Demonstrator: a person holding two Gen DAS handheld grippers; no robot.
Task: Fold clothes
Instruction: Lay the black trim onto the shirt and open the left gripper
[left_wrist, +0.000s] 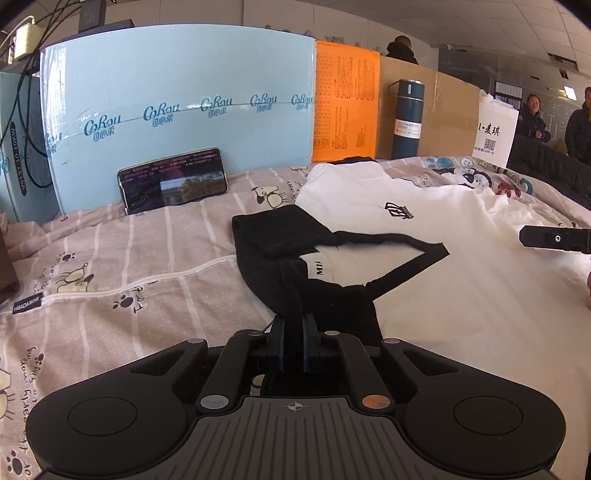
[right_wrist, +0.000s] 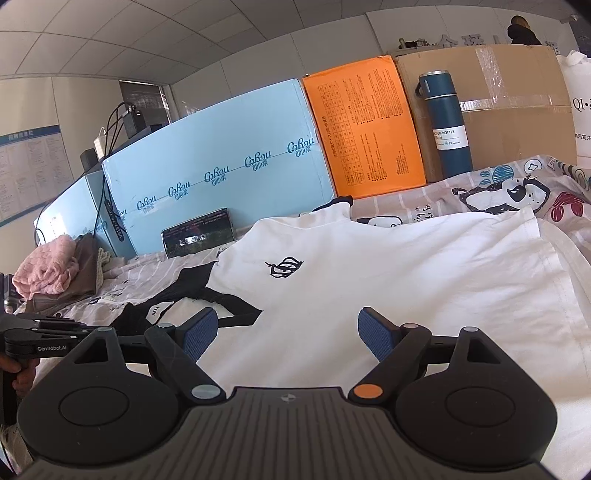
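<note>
White shirt (right_wrist: 369, 266), black-trimmed, lies flat; left tongs (left_wrist: 294, 332) clench its sleeve (left_wrist: 295, 280), right tongs (right_wrist: 288, 332) released.

Each wrist camera looks forward over its own fingers, tilted slightly down, close above the patterned bedsheet (left_wrist: 110, 258). Both views share the white T-shirt with black collar (right_wrist: 369, 266) and the pale blue printed carton (left_wrist: 177, 107).

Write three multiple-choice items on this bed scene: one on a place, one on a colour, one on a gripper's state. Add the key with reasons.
1. Where does the phone stand?
A. against the light blue box
B. on the white shirt
C. beside the bottle

2. What colour is the bottle?
A. red
B. dark blue
C. white

3. How is the left gripper?
A. wide open over the bed
B. shut on the black collar
C. shut on the phone

Key: A, it leans on that box; B, its body is dark blue; B, black fabric of the white shirt sits pinched between the fingers.
</note>
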